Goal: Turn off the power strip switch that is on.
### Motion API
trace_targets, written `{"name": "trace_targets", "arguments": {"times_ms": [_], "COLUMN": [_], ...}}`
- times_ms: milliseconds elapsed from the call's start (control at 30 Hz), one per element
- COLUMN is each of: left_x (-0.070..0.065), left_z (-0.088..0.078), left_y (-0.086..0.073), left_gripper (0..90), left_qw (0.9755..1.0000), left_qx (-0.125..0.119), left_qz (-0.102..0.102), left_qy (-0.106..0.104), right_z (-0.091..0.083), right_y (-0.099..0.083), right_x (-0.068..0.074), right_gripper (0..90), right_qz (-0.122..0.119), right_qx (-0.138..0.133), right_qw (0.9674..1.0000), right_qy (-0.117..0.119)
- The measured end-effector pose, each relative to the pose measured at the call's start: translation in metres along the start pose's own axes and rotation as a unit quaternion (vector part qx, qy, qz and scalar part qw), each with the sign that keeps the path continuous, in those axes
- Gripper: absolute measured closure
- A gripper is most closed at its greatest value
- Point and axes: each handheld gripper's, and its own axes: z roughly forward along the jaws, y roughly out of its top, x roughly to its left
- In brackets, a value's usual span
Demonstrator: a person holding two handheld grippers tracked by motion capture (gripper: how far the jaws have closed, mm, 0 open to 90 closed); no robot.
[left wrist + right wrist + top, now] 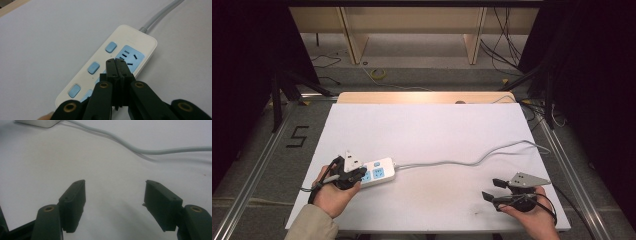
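Note:
A white power strip (pixel 380 169) (pixel 130 42) with blue sockets and blue switches lies at the left of the white table. Its grey cable (pixel 472 159) (pixel 140 150) winds off to the right. My left gripper (pixel 360 174) (pixel 116 62) is shut with nothing between its jaws, and its tips hover over the strip's blue socket panel. Whether they touch it I cannot tell. My right gripper (pixel 493 189) (pixel 115 192) rests near the table's front right, open over bare table. A corner of the strip (pixel 40 123) lies at the top left of the right gripper view.
The white table top (pixel 427 130) ends at a wooden strip at the back. Beyond it are a wooden frame (pixel 357 35), loose cables on the floor (pixel 377 74) and dark stands at both sides. A "5" is marked on the floor (pixel 297 136) at the left.

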Motion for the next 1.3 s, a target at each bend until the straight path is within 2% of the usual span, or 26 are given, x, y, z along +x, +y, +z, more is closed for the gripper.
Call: {"name": "trace_targets", "arguments": {"times_ms": [1300], "left_x": [0.018], "left_z": [-0.003], "left_y": [-0.005], "left_gripper": [89.8], "left_qw": [0.9995], "left_qx": [0.005], "left_qz": [-0.024], "left_qy": [0.017], "right_z": [0.000], "right_y": [0.000], "right_x": [0.000], "right_gripper": [34.6], "right_qz": [0.000], "right_qx": [-0.001], "right_qw": [1.0000], "right_qy": [0.000]}}
